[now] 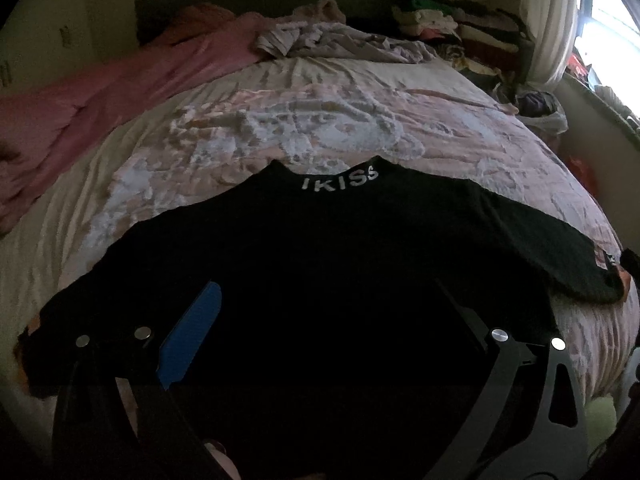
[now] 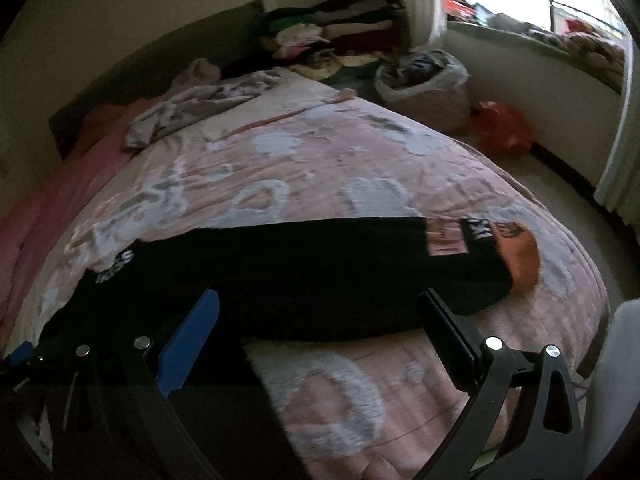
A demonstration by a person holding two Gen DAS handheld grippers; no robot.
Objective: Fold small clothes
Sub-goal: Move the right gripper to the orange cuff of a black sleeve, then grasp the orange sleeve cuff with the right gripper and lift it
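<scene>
In the left wrist view, the black long-sleeved knit top (image 1: 320,248) is seen spread flat on the pink patterned quilt (image 1: 248,128), sleeves sideways, beneath the spread, empty left gripper (image 1: 324,296); in the right wrist view, its orange-cuffed sleeve (image 2: 516,260) is found just ahead of the equally spread right gripper (image 2: 320,304), judged nearer it.

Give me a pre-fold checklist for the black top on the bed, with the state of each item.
1. Black long-sleeved top with white collar lettering lies spread flat on the pink patterned bedspread: ok.
2. Right sleeve with orange cuff stretched out, in view: ok.
3. Left sleeve end fully laid out: cannot tell, too dark.
4. Left claw open over the body, holding nothing: ok.
5. Right claw open near the sleeve: ok.
6. Crumpled pale grey garment lies clear of the top: ok.
</scene>
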